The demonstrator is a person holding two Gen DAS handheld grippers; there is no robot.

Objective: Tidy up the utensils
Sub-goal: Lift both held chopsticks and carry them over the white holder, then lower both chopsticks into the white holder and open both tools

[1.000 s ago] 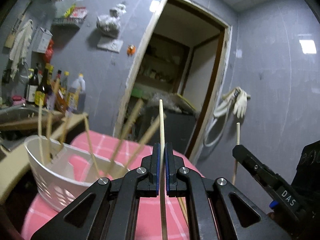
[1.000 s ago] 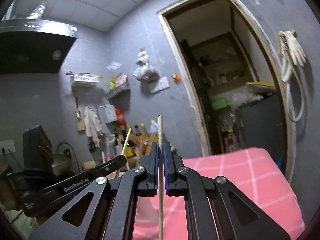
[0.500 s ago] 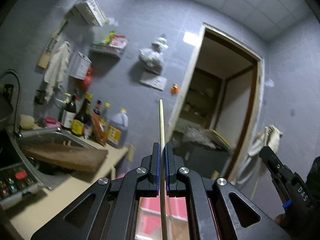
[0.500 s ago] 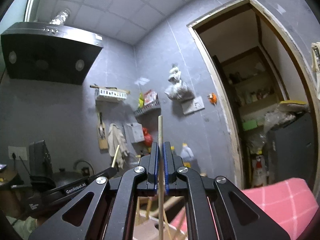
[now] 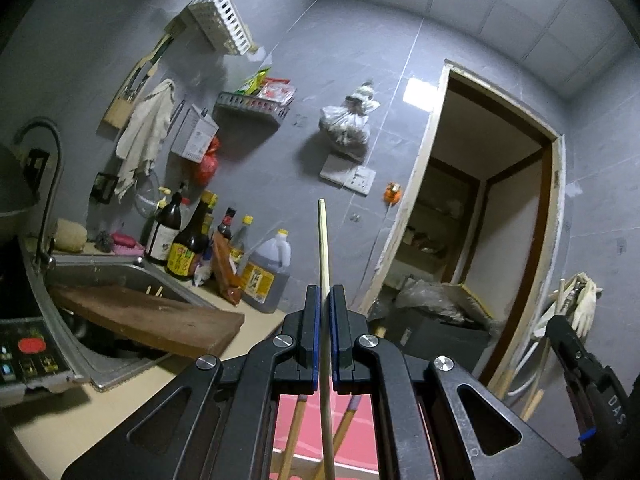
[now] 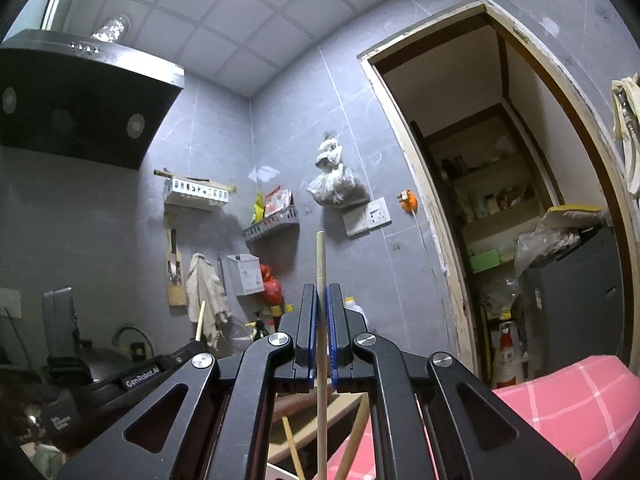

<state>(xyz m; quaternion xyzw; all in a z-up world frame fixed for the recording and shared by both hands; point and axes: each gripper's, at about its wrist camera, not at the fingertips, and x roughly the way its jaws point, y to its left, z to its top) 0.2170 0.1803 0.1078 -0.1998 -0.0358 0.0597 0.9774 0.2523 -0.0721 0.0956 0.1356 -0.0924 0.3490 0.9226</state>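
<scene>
While both cameras tilt up at the grey wall, each gripper pinches one pale wooden chopstick upright. The left gripper (image 5: 325,300) is closed on a thin chopstick (image 5: 323,248). The right gripper (image 6: 321,300) is closed on a thicker, round-ended chopstick (image 6: 321,264). More chopsticks (image 5: 294,432) lean below, over pink checked cloth (image 6: 560,396).
</scene>
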